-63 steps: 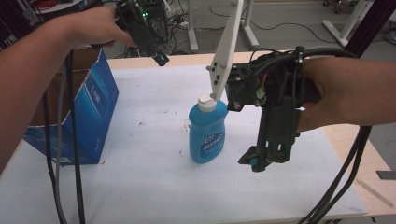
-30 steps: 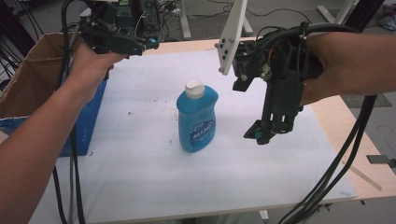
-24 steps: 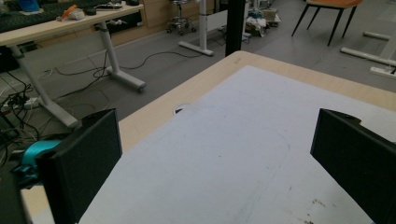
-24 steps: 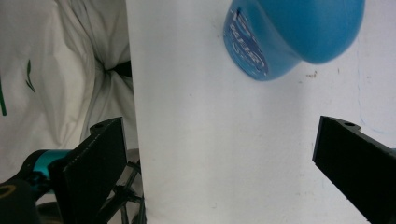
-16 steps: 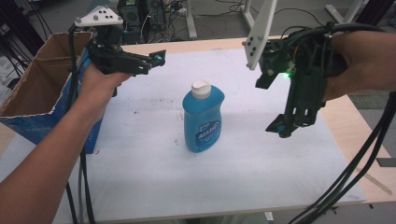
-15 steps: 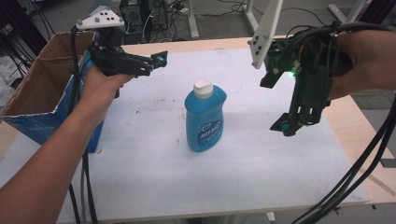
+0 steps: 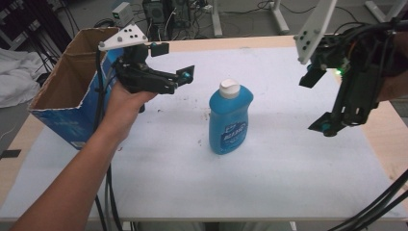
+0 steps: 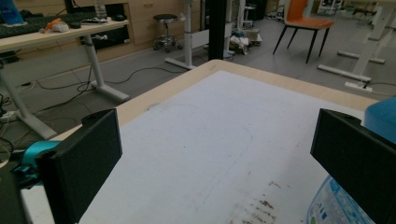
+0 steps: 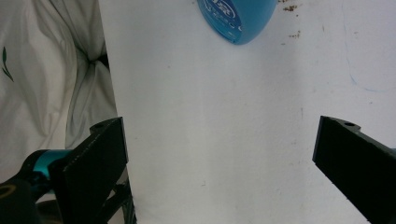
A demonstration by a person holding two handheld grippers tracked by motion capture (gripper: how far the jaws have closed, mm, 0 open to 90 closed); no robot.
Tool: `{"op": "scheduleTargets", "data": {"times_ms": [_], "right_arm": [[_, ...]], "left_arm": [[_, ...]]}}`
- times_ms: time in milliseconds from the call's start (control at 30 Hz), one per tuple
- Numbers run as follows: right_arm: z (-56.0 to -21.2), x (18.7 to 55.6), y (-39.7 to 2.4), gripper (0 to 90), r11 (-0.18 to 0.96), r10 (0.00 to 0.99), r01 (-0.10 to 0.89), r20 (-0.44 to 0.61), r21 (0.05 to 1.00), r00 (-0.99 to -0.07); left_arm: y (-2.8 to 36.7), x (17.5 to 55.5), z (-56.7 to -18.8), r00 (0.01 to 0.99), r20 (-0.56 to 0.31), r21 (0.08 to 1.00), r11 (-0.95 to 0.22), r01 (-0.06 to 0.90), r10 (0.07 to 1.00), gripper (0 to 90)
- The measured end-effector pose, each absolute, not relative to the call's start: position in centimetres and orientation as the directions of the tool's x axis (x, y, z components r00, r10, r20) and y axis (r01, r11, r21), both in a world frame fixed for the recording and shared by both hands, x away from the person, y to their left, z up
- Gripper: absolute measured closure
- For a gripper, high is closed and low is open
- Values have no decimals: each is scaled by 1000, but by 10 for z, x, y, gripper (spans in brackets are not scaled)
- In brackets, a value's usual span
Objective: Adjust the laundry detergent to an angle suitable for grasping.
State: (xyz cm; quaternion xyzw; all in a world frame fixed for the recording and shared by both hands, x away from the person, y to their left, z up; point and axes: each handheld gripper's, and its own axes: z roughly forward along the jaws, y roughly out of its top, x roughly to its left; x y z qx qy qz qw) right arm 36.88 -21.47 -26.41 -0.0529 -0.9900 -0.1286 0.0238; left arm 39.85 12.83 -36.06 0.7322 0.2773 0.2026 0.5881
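A blue dish-soap bottle (image 7: 230, 120) with a white cap stands upright mid-table. My left gripper (image 7: 174, 61) hovers to its left, open and empty, jaws pointing toward the bottle. In the left gripper view the left gripper (image 8: 217, 158) spans bare tabletop, with the bottle (image 8: 332, 205) at the lower right behind the right jaw. My right gripper (image 7: 317, 102) hangs open to the bottle's right, pointing down, well apart from it. The right gripper view shows the right gripper (image 9: 219, 158) over bare table, with the bottle (image 9: 238, 18) at the top edge.
An open cardboard box (image 7: 67, 91) with blue sides stands at the table's left, right behind my left hand. Brown specks (image 7: 204, 115) mark the white tabletop (image 7: 269, 183). White cloth (image 9: 46, 70) lies beyond the table's edge. Cables trail from both grippers.
My right gripper has drawn away from the bottle to the right. My left gripper has come forward from the back left toward the bottle. The bottle stays upright.
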Motion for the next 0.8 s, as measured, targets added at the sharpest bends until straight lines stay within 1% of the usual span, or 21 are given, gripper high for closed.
{"op": "scheduleTargets", "data": {"times_ms": [100, 200, 500, 600, 733, 800], "right_arm": [[-266, 370, -217, 22, 962, 102, 115, 64, 247, -993], [-268, 370, -217, 23, 964, 105, 117, 62, 238, -993], [-268, 371, -219, 23, 962, 103, 114, 55, 248, -993], [-269, 370, -219, 23, 964, 105, 116, 58, 241, -993], [-270, 371, -219, 23, 963, 104, 115, 58, 242, -993], [-270, 370, -219, 23, 964, 105, 116, 58, 241, -993]], "left_arm": [[130, 392, -366, 770, -51, 976, -131, 173, 636, 19], [131, 384, -369, 777, -46, 978, -131, 164, 627, 19], [132, 355, -382, 797, -54, 982, -114, 153, 602, 19], [129, 345, -385, 800, -41, 983, -121, 141, 599, 19], [125, 333, -390, 822, -60, 982, -114, 151, 567, 19], [123, 330, -389, 831, -52, 981, -127, 146, 554, 19]]}}
